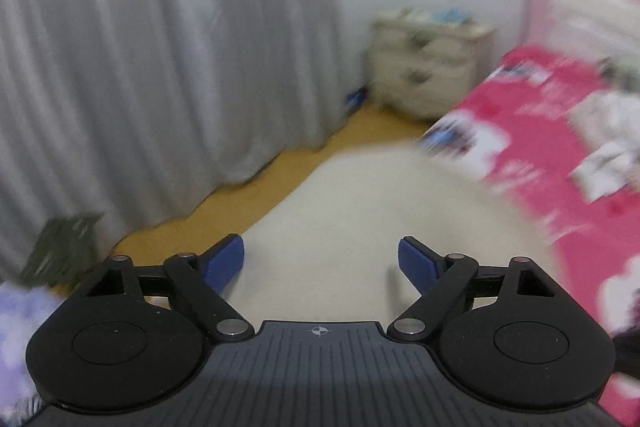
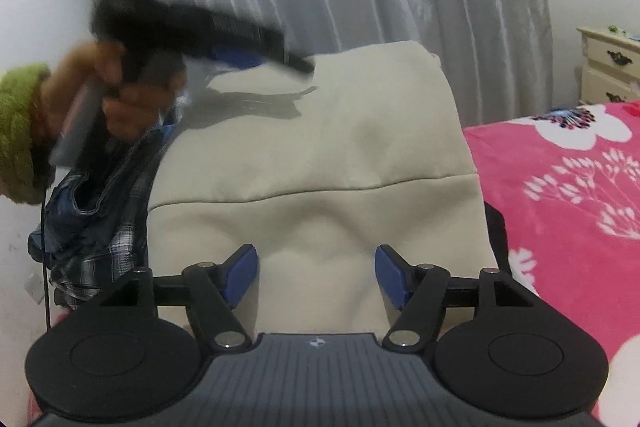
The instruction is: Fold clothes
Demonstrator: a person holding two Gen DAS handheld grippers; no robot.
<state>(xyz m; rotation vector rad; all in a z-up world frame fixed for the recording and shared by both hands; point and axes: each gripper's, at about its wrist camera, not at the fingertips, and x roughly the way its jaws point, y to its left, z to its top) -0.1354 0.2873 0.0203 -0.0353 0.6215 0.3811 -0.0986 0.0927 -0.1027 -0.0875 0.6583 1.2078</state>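
Right gripper [image 2: 316, 277] wide open, empty, hovering just over the near edge of the folded cream garment [image 2: 320, 163], which lies on the bed with the pink floral bedspread [image 2: 568, 187] to its right. Left gripper [image 1: 321, 265] also wide open and empty above the cream fabric. Crumpled plaid shirt [image 2: 100, 211] sits beside the garment's left edge.

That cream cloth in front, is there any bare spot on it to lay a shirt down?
Yes. The cream cloth is bare across its middle, ahead of the open right gripper. Its left edge is crowded: a plaid shirt is bunched there, with the left gripper above it. To the right lies the pink floral bedspread, mostly bare in this view.
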